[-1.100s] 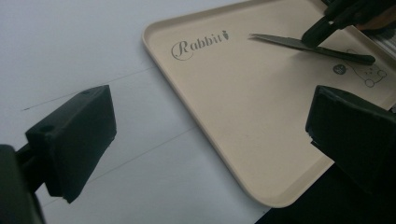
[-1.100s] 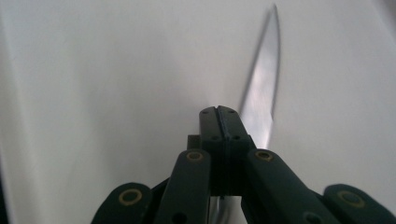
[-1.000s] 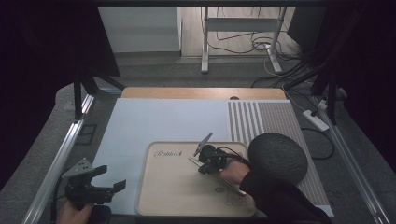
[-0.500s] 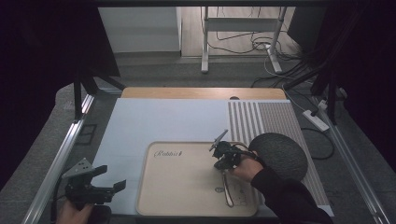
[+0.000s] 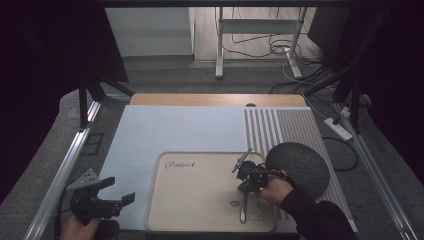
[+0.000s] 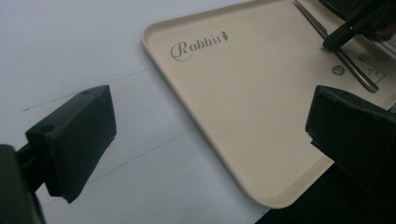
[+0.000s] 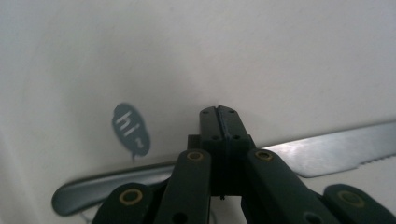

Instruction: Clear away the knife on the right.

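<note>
A beige tray (image 5: 200, 200) printed "Rabbit" lies on the pale blue table. A metal table knife (image 5: 243, 209) rests flat on the tray's right part. My right gripper (image 5: 245, 186) points down over the knife, jaws shut with nothing between them. In the right gripper view its closed tips (image 7: 218, 112) sit just past the knife (image 7: 327, 151), which crosses beneath them; contact cannot be told. My left gripper (image 5: 118, 190) hovers open at the table's front left, off the tray. Its view looks across the tray (image 6: 243, 116) to the knife (image 6: 355, 72).
A dark grey round pad (image 5: 297, 167) lies just right of the tray, close to my right hand. A grey striped mat (image 5: 280, 130) covers the table's right side. A small "hi" speech bubble (image 7: 130, 128) is printed on the tray beside the knife handle.
My right gripper has slid to the right across the tray, staying shut over the knife. The knife has hardly shifted. The left gripper has kept still.
</note>
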{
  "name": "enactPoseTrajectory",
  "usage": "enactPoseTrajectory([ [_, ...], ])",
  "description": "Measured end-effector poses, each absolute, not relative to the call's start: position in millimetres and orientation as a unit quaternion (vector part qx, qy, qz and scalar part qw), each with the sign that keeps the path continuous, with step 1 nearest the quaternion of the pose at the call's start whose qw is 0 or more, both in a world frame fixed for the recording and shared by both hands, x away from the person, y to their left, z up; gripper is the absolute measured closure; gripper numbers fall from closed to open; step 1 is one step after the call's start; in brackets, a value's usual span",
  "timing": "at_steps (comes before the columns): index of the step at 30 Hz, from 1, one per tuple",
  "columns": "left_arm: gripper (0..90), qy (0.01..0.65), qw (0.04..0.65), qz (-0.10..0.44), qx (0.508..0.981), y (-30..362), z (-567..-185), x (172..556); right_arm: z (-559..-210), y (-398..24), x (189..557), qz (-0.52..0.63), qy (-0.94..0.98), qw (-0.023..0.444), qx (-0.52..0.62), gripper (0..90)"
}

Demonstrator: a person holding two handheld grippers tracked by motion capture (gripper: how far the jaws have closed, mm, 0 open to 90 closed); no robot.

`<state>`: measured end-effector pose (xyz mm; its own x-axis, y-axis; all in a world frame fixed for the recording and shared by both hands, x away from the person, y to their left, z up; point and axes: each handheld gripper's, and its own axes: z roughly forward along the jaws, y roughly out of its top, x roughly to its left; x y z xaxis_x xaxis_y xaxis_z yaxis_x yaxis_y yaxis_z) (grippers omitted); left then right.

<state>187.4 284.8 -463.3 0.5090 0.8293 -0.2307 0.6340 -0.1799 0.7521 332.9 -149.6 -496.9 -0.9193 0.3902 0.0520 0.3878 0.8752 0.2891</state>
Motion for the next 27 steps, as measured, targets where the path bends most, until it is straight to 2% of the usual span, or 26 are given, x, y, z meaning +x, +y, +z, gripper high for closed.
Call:
enactPoseTrajectory([
  [17, 2.9, 0.483, 0.421, 0.116, 0.759, 285, -463, 188, -494, -192, 323, 0.136, 0.963, -0.013, 0.233, 89.9],
  [27, 2.9, 0.483, 0.421, 0.115, 0.759, 285, -463, 188, -494, -198, 323, 0.139, 0.959, -0.025, 0.248, 89.7],
])
